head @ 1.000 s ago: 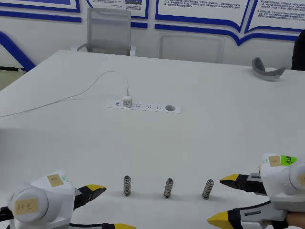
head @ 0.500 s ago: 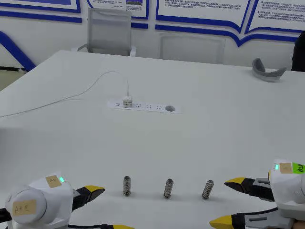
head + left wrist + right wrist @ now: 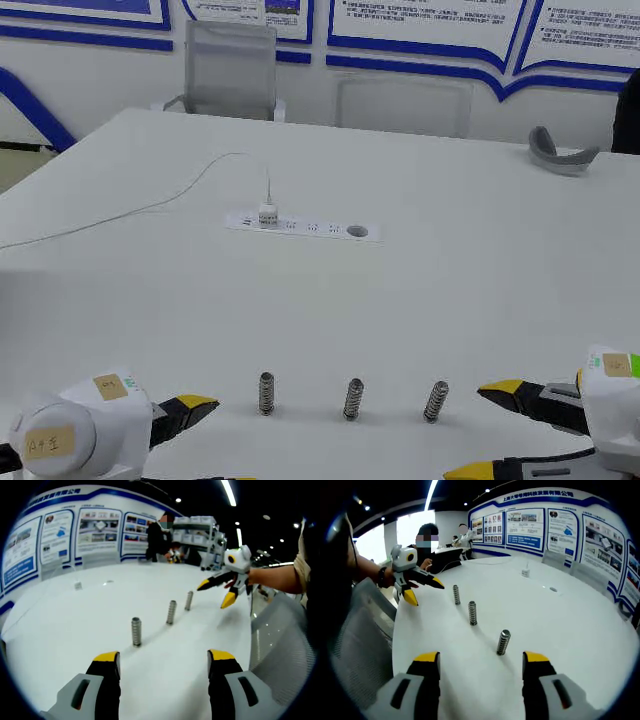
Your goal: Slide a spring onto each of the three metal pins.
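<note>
Springs of coiled grey metal are stood in a row on the white counter between left tongs and right tongs, both spread empty.

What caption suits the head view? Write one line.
Three springs stand upright in a row on a white table, between the open left tool and open right tool.

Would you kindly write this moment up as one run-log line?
left claw: open, empty | right claw: open, empty | left spring, middle spring, right spring: upright on table
</note>
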Available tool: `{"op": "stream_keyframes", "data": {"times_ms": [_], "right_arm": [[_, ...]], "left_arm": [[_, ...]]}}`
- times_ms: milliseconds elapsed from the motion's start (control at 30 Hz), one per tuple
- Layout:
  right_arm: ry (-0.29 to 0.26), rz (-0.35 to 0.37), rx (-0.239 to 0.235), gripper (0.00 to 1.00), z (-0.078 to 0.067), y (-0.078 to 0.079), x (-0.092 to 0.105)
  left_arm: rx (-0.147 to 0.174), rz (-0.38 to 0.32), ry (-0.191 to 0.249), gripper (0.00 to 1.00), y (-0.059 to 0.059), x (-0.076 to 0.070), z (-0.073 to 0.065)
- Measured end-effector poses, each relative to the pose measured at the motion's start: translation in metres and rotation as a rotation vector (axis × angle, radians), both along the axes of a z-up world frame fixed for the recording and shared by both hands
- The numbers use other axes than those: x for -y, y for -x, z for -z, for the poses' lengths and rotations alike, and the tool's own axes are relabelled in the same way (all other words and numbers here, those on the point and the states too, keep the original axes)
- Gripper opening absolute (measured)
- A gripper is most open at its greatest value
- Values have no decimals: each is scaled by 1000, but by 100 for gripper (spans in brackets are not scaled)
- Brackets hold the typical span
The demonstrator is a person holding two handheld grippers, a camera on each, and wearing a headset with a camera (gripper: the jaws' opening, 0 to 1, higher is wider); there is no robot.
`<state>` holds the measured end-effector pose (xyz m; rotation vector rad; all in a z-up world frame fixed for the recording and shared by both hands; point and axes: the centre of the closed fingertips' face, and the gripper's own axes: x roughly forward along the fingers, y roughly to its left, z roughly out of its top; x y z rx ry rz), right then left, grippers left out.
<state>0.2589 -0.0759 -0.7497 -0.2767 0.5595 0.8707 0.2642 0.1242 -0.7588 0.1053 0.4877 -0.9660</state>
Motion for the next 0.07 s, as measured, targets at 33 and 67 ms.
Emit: {"op": "stream_keyframes", "data": {"times_ms": [33,67], "right_arm": [[-1,0,0,68,0,0,0],[-1,1,0,68,0,0,1]], "left_arm": [[1,0,-1,72,0,0,0],[1,-1,-1,72,0,-1,0]]}}
